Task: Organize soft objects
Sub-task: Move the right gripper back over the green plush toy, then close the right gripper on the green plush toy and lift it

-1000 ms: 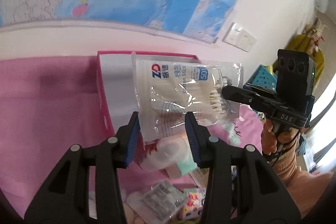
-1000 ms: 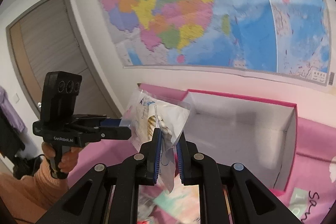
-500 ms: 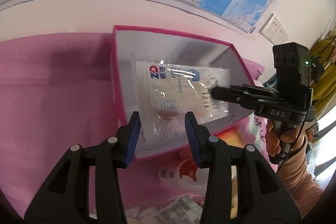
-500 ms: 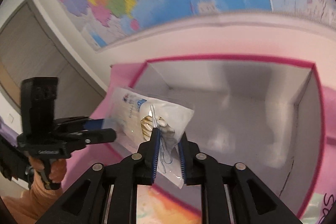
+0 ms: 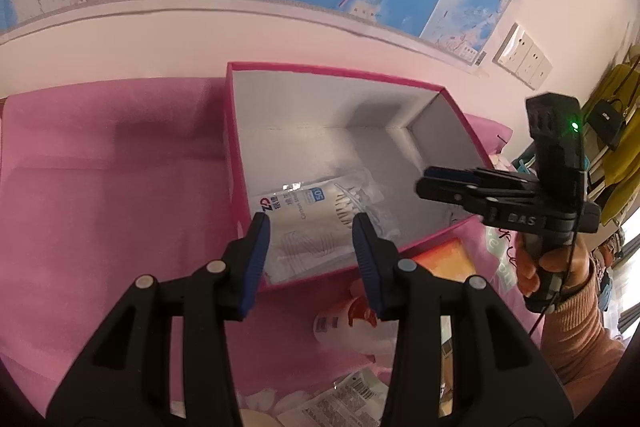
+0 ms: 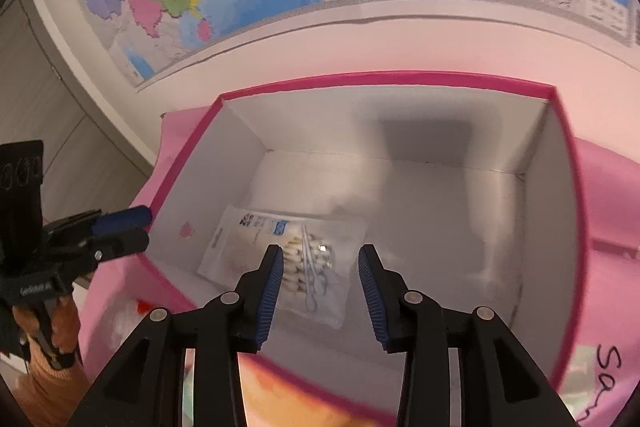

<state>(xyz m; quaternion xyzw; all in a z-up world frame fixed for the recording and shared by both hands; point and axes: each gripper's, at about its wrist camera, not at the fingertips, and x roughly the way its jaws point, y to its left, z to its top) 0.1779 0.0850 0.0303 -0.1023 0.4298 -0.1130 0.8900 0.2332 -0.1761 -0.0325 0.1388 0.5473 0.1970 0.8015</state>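
L wrist cam — near, angled down | R wrist cam — same | shared: pink box [image 5: 336, 71] [image 6: 384, 79]

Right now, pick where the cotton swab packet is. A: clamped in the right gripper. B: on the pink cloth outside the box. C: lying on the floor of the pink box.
C: the cotton swab packet lies flat inside the pink box, touching neither gripper.

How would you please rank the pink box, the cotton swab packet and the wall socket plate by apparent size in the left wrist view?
1. pink box
2. cotton swab packet
3. wall socket plate, though it sits farther away, so its true size is unsure.
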